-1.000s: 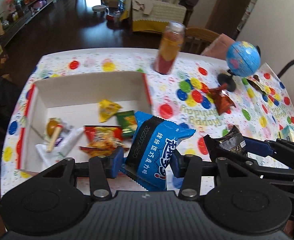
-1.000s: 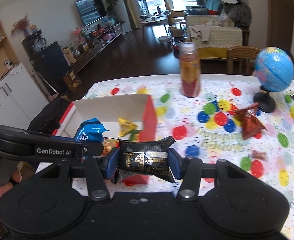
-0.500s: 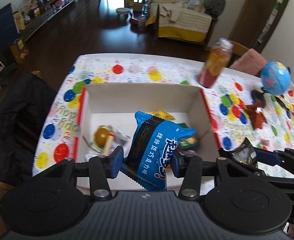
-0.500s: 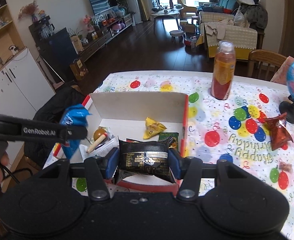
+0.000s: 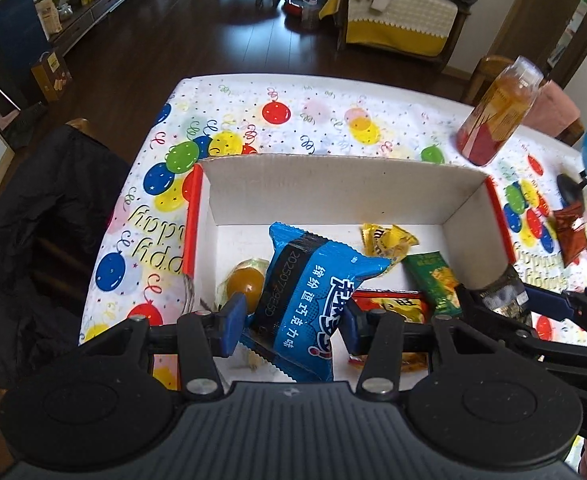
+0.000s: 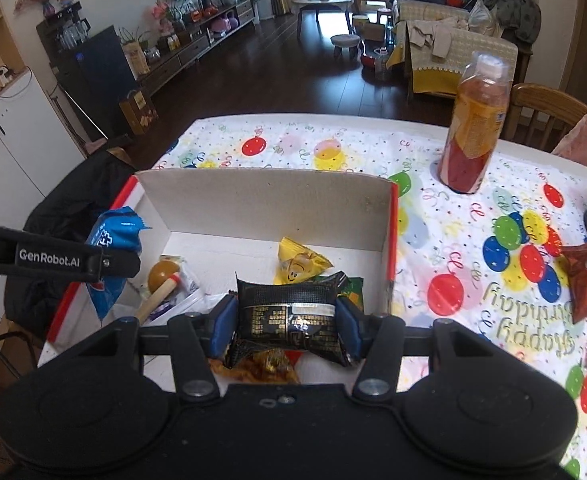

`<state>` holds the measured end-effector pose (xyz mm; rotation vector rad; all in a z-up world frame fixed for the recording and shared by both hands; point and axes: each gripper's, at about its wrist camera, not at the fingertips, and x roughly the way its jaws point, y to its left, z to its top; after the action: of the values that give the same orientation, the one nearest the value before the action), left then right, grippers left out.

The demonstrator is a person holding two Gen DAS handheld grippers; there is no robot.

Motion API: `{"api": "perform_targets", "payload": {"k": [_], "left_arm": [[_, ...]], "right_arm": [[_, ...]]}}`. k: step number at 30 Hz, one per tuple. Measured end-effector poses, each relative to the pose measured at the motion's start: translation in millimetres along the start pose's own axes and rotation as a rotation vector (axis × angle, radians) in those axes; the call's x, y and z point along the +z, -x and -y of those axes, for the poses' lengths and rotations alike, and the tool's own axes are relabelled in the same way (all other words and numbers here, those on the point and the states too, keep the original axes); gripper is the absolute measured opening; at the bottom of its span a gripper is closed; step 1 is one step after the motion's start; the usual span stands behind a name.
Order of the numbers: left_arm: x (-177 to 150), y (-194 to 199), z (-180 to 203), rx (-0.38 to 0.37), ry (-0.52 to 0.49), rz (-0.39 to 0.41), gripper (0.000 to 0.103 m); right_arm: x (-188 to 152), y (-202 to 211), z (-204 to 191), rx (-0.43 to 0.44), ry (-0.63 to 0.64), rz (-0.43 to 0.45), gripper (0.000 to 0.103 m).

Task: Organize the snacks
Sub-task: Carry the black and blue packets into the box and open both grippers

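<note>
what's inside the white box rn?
In the white box: a yellow packet, a green packet, a lollipop and a red-orange packet. The held blue snack and black snack hide the near floor.

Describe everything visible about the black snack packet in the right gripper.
The black snack packet is a small glossy pillow-shaped foil wrapper with gold print and crimped ends. It lies sideways, clamped at both ends between the blue pads of the right gripper, its wrapper crumpled at the pinch. It hangs over the near part of the white cardboard box, above the snacks inside; contact with them is unclear.
</note>
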<state>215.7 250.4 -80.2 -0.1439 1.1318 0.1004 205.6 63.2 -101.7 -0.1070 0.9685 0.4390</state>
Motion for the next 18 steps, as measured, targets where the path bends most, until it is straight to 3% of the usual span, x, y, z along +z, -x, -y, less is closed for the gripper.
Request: {"api": "perform_targets", "payload": {"k": [5, 18], "left_arm": [[5, -19, 13, 0.029, -0.071, -0.021, 0.047], [7, -52, 24, 0.037, -0.106, -0.113, 0.048]], "right_arm": [[5, -26, -4, -0.007, 0.022, -0.038, 0.052], [3, -54, -5, 0.017, 0.051, -0.098, 0.053]]}}
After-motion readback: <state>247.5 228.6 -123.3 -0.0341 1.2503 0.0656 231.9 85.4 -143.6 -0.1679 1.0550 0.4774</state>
